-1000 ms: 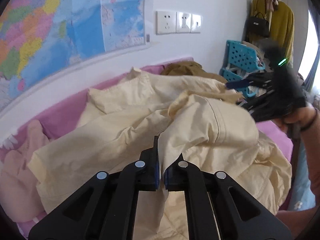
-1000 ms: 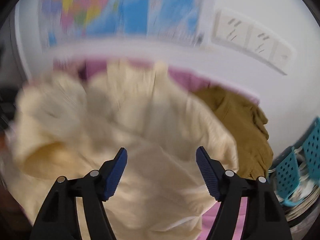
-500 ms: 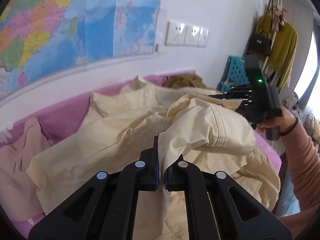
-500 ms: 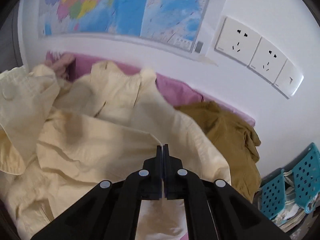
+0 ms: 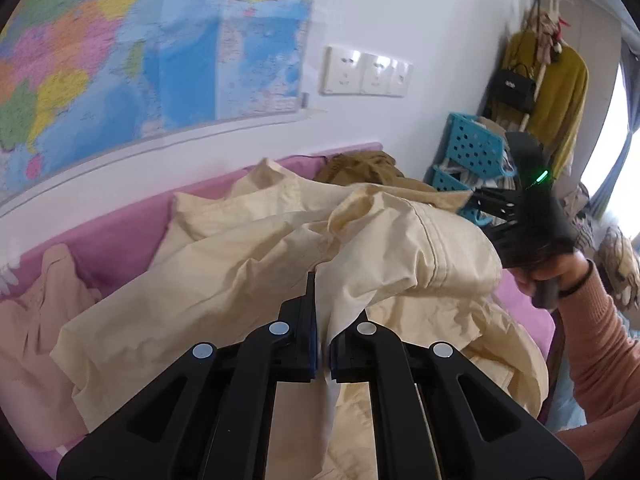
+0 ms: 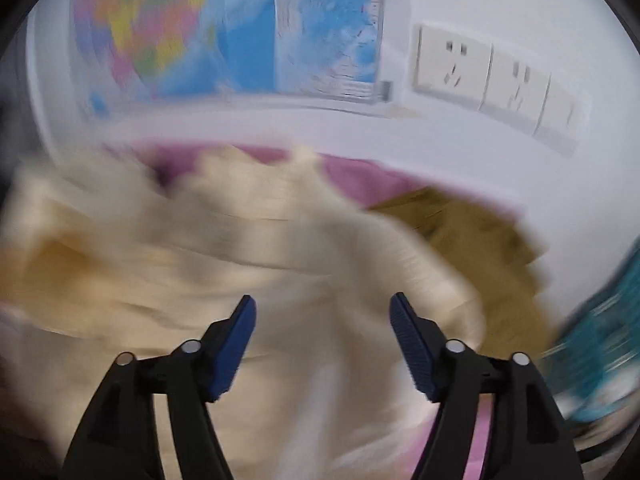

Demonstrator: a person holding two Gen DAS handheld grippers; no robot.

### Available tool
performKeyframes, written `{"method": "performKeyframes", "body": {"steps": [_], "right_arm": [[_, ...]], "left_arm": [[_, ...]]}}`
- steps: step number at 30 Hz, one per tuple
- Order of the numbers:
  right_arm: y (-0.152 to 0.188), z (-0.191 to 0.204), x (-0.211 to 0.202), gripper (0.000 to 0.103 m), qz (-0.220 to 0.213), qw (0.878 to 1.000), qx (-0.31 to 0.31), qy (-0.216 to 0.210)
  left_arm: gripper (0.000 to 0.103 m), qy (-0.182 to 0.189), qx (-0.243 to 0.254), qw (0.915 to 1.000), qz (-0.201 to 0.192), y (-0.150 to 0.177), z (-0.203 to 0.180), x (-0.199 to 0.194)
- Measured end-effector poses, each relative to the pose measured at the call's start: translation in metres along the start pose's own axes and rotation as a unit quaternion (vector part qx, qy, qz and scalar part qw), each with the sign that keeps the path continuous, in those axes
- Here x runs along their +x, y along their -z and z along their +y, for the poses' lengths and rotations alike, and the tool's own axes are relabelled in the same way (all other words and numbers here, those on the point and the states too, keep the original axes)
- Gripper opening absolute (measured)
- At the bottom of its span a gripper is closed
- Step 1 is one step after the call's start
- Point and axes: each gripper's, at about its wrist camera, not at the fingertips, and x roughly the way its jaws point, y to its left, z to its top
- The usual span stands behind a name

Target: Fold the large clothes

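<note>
A large, crumpled pale-yellow cotton jacket (image 5: pixel 248 280) lies heaped on the pink bed (image 5: pixel 120 232). The left gripper (image 5: pixel 323 320) is pinched tight on a fold at its near edge. The right gripper (image 6: pixel 322 332) hangs over the jacket's right side, jaws spread wide. Behind the jacket sits an olive-brown garment (image 5: pixel 360 164).

1. The large pale-yellow woven cotton garment (image 5: pixel 248 280) is matt and creased, with stitched seams.
2. The pink cloth bed cover (image 5: pixel 120 232) looks soft and matt.
3. The left gripper (image 5: pixel 323 344) is matt black plastic with shiny metal rivets.
4. The right gripper (image 6: pixel 323 336) has ribbed blue pads (image 6: pixel 408 344).
5. The wall map (image 5: pixel 120 60) is glossy paper.
</note>
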Motion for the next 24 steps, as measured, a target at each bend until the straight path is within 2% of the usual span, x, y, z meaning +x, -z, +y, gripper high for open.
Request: {"method": "performKeyframes", "body": {"steps": [2, 3, 5, 7, 9, 13, 15, 16, 17, 19, 20, 22, 23, 24], "right_arm": [[0.012, -0.013, -0.018, 0.078, -0.021, 0.992, 0.064, -0.107], [0.018, -0.014, -0.023, 0.081, -0.028, 0.986, 0.087, -0.142], [0.034, -0.020, -0.034, 0.093, -0.037, 0.966, 0.131, -0.219], [0.046, -0.019, -0.039, 0.095, -0.047, 0.951, 0.160, -0.260], [0.055, -0.014, -0.036, 0.096, -0.035, 0.937, 0.183, -0.294], [0.056, 0.004, -0.019, 0.096, -0.007, 0.942, 0.178, -0.286], [0.054, 0.009, -0.005, 0.090, 0.010, 0.940, 0.180, -0.288], [0.053, 0.013, 0.003, 0.081, 0.023, 0.941, 0.183, -0.283], [0.051, 0.017, 0.010, 0.050, 0.033, 0.943, 0.181, -0.277], [0.043, 0.023, 0.014, 0.006, 0.027, 0.956, 0.154, -0.249], [0.040, 0.025, 0.012, 0.005, 0.020, 0.961, 0.145, -0.236], [0.024, 0.034, -0.005, 0.004, -0.014, 0.983, 0.086, -0.160], [0.017, 0.035, -0.015, 0.004, -0.029, 0.989, 0.064, -0.129], [0.012, 0.034, -0.020, 0.004, -0.036, 0.991, 0.058, -0.118]], "left_arm": [[0.005, -0.001, 0.011, 0.9999, 0.006, -0.002, -0.012, 0.010], [0.005, 0.002, 0.017, 0.9997, 0.015, -0.002, -0.018, 0.019], [0.005, -0.004, 0.029, 0.9991, 0.030, -0.001, -0.028, 0.035], [0.005, -0.010, 0.043, 0.9981, 0.043, 0.002, -0.038, 0.048], [0.005, -0.008, 0.047, 0.9973, 0.056, 0.006, -0.044, 0.060], [0.005, -0.012, 0.054, 0.9960, 0.070, 0.015, -0.050, 0.074], [0.005, -0.016, 0.056, 0.9958, 0.071, 0.017, -0.051, 0.076], [0.005, -0.017, 0.056, 0.9958, 0.071, 0.018, -0.052, 0.076], [0.005, -0.019, 0.055, 0.9958, 0.070, 0.018, -0.052, 0.076], [0.007, -0.019, 0.057, 0.9956, 0.071, 0.018, -0.053, 0.076], [0.012, -0.020, 0.059, 0.9954, 0.072, 0.018, -0.054, 0.076], [0.035, -0.034, 0.074, 0.9948, 0.062, 0.017, -0.059, 0.069], [0.053, -0.030, 0.078, 0.9954, 0.047, 0.016, -0.059, 0.060], [0.060, -0.027, 0.081, 0.9959, 0.030, 0.014, -0.058, 0.050]]}}
